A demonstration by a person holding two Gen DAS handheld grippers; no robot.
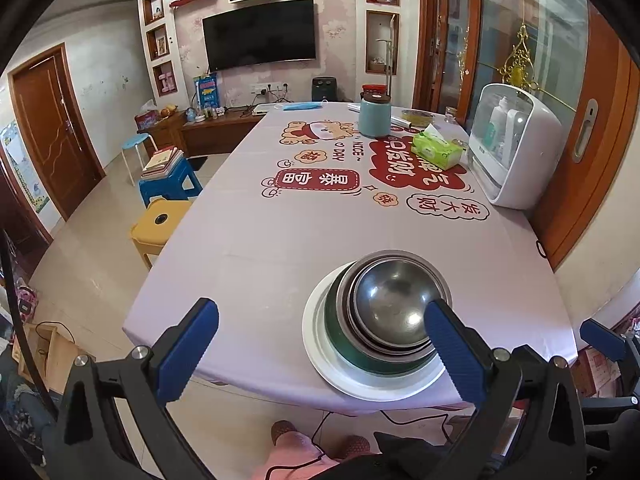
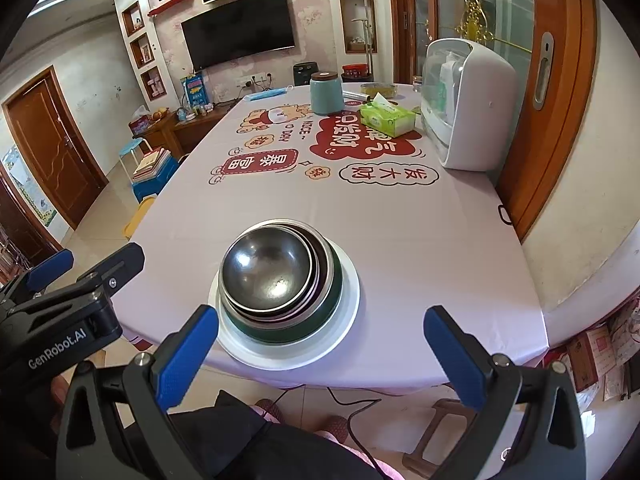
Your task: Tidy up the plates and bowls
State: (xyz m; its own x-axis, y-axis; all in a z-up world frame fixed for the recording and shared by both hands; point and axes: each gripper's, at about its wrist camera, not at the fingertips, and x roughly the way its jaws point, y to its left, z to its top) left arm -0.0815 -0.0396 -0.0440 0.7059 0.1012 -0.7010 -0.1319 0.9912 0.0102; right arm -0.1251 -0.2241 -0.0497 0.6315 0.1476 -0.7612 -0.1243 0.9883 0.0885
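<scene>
A stack of metal bowls (image 1: 394, 306) (image 2: 266, 274), the lowest one green outside, sits nested on a white plate (image 1: 320, 344) (image 2: 350, 300) near the front edge of the table. My left gripper (image 1: 320, 320) is open wide above the table edge; its right blue finger (image 1: 452, 344) overlaps the stack's near rim in the picture, with nothing gripped. My right gripper (image 2: 320, 326) is open too, held just short of the plate, its fingers either side and empty. The left gripper's body (image 2: 72, 300) shows at the left of the right wrist view.
The table (image 1: 280, 232) wears a pale lilac cloth with red print. At its far end stand a teal canister (image 1: 374, 116), a green tissue pack (image 1: 436, 152) and a white appliance (image 1: 516, 144). Stools (image 1: 160, 224) stand at the left. A cable lies on the floor by a person's slippers (image 1: 284, 430).
</scene>
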